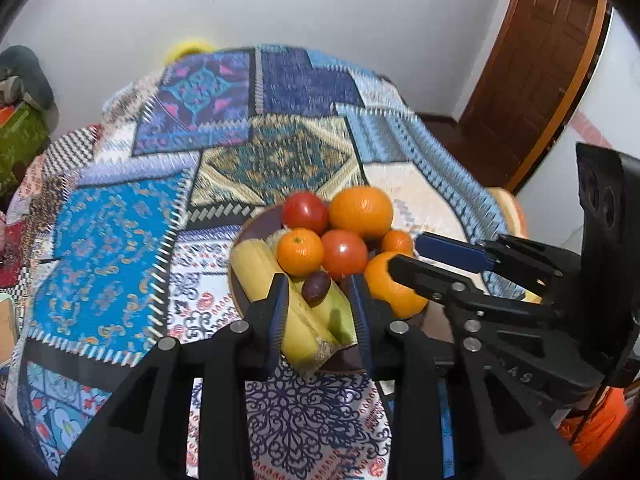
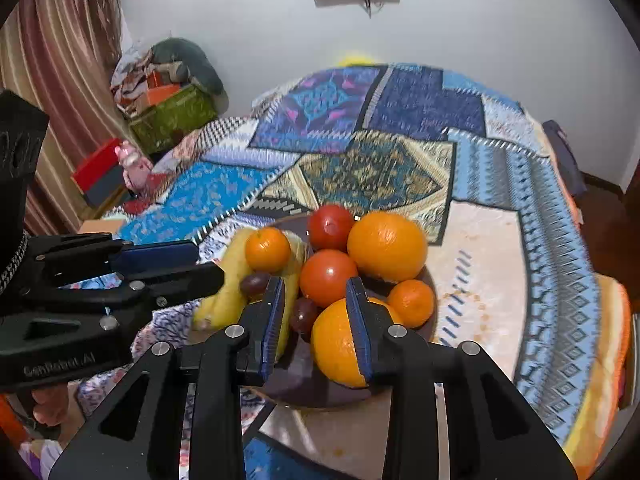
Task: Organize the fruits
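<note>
A dark plate (image 1: 251, 222) (image 2: 320, 394) of fruit sits on the patchwork-covered table. It holds two tomatoes (image 1: 305, 212) (image 2: 327, 278), a big orange (image 1: 361, 211) (image 2: 387, 246) at the back, a second orange (image 1: 394, 294) (image 2: 334, 346) in front, two mandarins (image 1: 300, 252) (image 2: 267, 249), bananas (image 1: 256, 268) (image 2: 224, 300) and dark plums (image 1: 316, 288) (image 2: 304, 314). My left gripper (image 1: 319, 284) (image 2: 208, 262) hovers over the bananas and a plum, jaws slightly apart, gripping nothing. My right gripper (image 2: 316, 286) (image 1: 404, 254) hangs over the front orange and a plum, jaws likewise slightly apart and empty.
The colourful tablecloth (image 1: 120, 232) (image 2: 500, 280) covers a round table that drops away on all sides. A brown door (image 1: 536, 64) stands at the right. Boxes and piled clothes (image 2: 172, 92) sit by a curtain. A yellow object (image 1: 188, 50) shows behind the far edge.
</note>
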`<control>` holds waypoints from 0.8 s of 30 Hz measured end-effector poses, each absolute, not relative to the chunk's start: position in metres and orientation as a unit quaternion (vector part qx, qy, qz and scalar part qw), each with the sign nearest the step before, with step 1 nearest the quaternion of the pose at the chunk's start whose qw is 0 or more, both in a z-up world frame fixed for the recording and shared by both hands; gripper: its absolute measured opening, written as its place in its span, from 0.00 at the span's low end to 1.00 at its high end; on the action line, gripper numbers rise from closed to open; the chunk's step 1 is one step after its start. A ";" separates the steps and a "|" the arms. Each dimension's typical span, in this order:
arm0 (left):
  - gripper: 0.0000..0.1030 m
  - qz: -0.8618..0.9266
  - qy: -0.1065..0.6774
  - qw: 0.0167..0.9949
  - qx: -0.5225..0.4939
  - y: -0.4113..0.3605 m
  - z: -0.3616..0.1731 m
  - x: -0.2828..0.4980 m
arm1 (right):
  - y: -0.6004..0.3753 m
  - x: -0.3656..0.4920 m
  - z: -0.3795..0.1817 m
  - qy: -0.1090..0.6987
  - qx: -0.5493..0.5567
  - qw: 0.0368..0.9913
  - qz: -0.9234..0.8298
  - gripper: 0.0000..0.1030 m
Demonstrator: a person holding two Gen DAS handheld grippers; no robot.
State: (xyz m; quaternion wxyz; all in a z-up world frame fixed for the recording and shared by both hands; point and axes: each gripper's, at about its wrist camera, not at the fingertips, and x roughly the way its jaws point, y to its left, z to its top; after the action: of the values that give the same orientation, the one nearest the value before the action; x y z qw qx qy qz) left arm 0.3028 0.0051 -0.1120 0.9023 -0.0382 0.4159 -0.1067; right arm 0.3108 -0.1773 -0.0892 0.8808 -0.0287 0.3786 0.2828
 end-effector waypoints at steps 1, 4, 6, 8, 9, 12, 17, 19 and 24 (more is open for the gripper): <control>0.30 -0.102 0.406 0.908 -0.038 0.006 -0.105 0.297 | -0.180 0.306 -0.083 0.373 -0.025 0.884 0.282 0.28; 0.30 -0.096 0.377 0.921 -0.039 0.009 -0.081 0.278 | -0.186 0.291 -0.062 0.351 -0.013 0.894 0.277 0.29; 0.30 -0.095 0.355 0.929 -0.044 0.010 -0.063 0.260 | -0.190 0.280 -0.049 0.338 -0.008 0.900 0.276 0.29; 0.30 -0.093 0.334 0.937 -0.045 0.011 -0.047 0.243 | -0.195 0.264 -0.033 0.318 -0.003 0.908 0.273 0.29; 0.30 -0.091 0.320 0.942 -0.044 0.011 -0.037 0.232 | -0.198 0.254 -0.024 0.308 0.000 0.912 0.272 0.29; 0.30 -0.086 0.284 0.954 -0.040 0.010 -0.014 0.201 | -0.203 0.229 -0.003 0.279 0.006 0.921 0.270 0.32; 0.31 -0.077 0.212 0.974 -0.028 0.006 0.019 0.147 | -0.207 0.190 0.023 0.234 0.004 0.937 0.260 0.37; 0.32 -0.075 0.192 0.978 -0.023 0.003 0.027 0.128 | -0.208 0.175 0.030 0.220 0.007 0.941 0.259 0.38; 0.41 -0.077 0.153 0.985 -0.026 -0.001 0.040 0.087 | -0.212 0.143 0.042 0.183 0.010 0.952 0.245 0.47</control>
State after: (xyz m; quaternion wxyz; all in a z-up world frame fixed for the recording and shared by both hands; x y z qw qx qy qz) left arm 0.0868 -0.0007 0.0404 0.9849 -0.0261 0.1526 -0.0775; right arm 0.1432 -0.2124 0.0421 0.9520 0.0096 0.1834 0.2449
